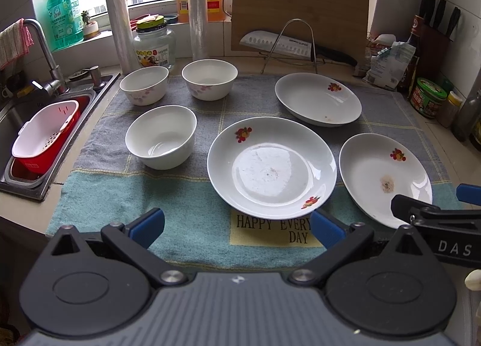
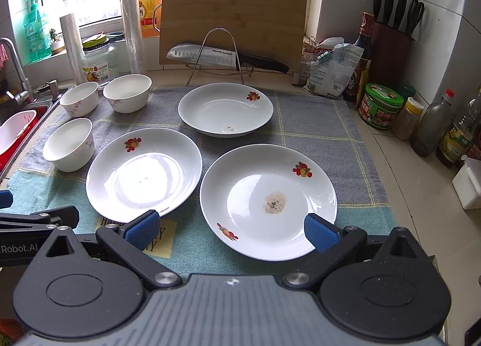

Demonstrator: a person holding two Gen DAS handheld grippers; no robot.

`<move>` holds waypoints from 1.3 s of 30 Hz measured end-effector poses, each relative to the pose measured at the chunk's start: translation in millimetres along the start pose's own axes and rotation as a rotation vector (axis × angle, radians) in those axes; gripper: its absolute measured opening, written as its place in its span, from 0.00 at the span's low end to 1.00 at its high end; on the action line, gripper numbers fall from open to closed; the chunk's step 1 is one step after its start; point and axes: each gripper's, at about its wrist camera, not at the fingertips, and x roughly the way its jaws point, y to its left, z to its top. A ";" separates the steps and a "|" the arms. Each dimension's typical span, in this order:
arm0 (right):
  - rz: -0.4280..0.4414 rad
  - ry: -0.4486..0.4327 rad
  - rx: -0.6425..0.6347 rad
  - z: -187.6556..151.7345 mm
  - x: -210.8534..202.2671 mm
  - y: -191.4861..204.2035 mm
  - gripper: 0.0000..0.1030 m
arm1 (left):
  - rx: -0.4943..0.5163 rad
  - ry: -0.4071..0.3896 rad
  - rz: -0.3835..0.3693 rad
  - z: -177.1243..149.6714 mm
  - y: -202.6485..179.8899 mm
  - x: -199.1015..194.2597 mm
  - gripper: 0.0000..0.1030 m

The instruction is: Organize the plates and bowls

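While both of my claws hang wide open and empty over the near edge of the table (image 1: 427, 132), six pieces of white crockery sit spread across a grey and teal towel (image 1: 192, 220). My left claw (image 1: 237, 227) faces the middle plate (image 1: 272, 167), a shallow dish with red fruit prints on its rim and a glossy, faintly speckled centre. My right claw (image 2: 231, 230) hovers at the near rim of the right plate (image 2: 268, 200), which carries the same prints and a brownish dried stain in its well. A third plate (image 2: 225, 109) lies farther back, just in front of a wire rack (image 2: 219, 54) holding a knife (image 2: 222, 57), with a wooden cutting board (image 2: 234, 12) upright behind it. Three small bowls stand upright at the left: the near bowl (image 1: 161, 136) just beside the middle plate, and the back-left bowl (image 1: 144, 84) and back-right bowl (image 1: 209, 78) close together behind it, both with pale pink flower marks. None of the dishes is stacked; narrow strips of towel separate them. Open cloth lies along the near teal band and between the back bowls and the third plate. A sink (image 1: 36, 123) with a red and white basket (image 1: 45, 135) bounds the left side; jars and bottles (image 2: 421, 117) crowd the right.
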 end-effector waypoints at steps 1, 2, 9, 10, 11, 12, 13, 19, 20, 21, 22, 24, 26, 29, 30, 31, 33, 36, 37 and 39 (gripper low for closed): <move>-0.001 0.000 0.000 -0.1 -0.1 0.2 1.00 | 0.000 0.000 0.000 -0.2 0.1 0.1 0.99; -0.001 0.000 -0.001 -0.2 0.1 -1.0 1.00 | 0.000 0.000 -0.001 -0.2 0.1 0.1 0.99; -0.003 -0.006 -0.011 0.4 0.3 -2.1 1.00 | 0.003 -0.003 -0.003 -0.1 -0.7 0.2 0.99; -0.004 -0.006 -0.011 0.4 0.1 -1.9 1.00 | 0.003 -0.003 -0.003 0.1 -1.1 0.2 0.99; -0.004 -0.007 -0.012 0.4 0.1 -1.9 1.00 | 0.004 -0.004 -0.003 0.1 -1.2 0.2 0.99; -0.004 -0.008 -0.013 0.7 0.3 -2.2 1.00 | 0.004 -0.004 -0.004 0.0 -1.5 0.0 0.99; -0.003 -0.011 -0.016 0.1 0.2 -1.7 1.00 | 0.005 -0.006 -0.005 0.4 -1.6 0.0 0.99; 0.016 -0.032 -0.027 -1.1 0.1 -4.9 1.00 | 0.029 -0.031 -0.026 -0.1 -3.4 0.6 0.99; 0.017 -0.034 -0.030 -1.2 0.3 -5.4 1.00 | 0.034 -0.035 -0.028 -0.2 -3.7 0.7 0.99; 0.017 -0.037 -0.032 -1.4 0.3 -5.8 1.00 | 0.040 -0.039 -0.032 0.0 -3.9 0.9 0.99; 0.016 -0.040 -0.035 -1.7 0.2 -6.2 1.00 | 0.045 -0.043 -0.036 0.1 -4.5 1.3 0.99; 0.017 -0.050 -0.038 -2.5 -0.2 -7.0 1.00 | 0.053 -0.051 -0.044 0.2 -4.8 1.6 0.99; 0.025 -0.061 -0.041 -3.3 -0.7 -8.3 1.00 | 0.061 -0.062 -0.050 0.6 -5.8 1.6 0.99; 0.037 -0.082 -0.055 -5.0 -1.4 -10.8 1.00 | 0.065 -0.071 -0.063 1.3 -6.7 2.8 0.99; 0.039 -0.091 -0.064 -5.9 -1.6 -11.7 1.00 | 0.068 -0.074 -0.075 1.3 -6.8 3.5 0.99; 0.039 -0.099 -0.073 -6.8 -1.5 -12.3 1.00 | 0.070 -0.076 -0.084 1.1 -7.1 4.2 0.99; 0.030 -0.109 -0.092 -8.9 -0.4 -14.1 1.00 | 0.077 -0.081 -0.099 0.7 -8.4 5.7 0.99; 0.013 -0.116 -0.122 -14.8 3.4 -19.4 1.00 | 0.101 -0.088 -0.118 -0.3 -12.0 9.0 0.99; 0.010 -0.117 -0.127 -16.8 5.1 -21.7 1.00 | 0.111 -0.092 -0.126 -1.1 -13.2 10.1 0.99; 0.011 -0.110 -0.131 -20.4 8.9 -26.4 1.00 | 0.128 -0.102 -0.138 -2.5 -15.0 12.2 0.99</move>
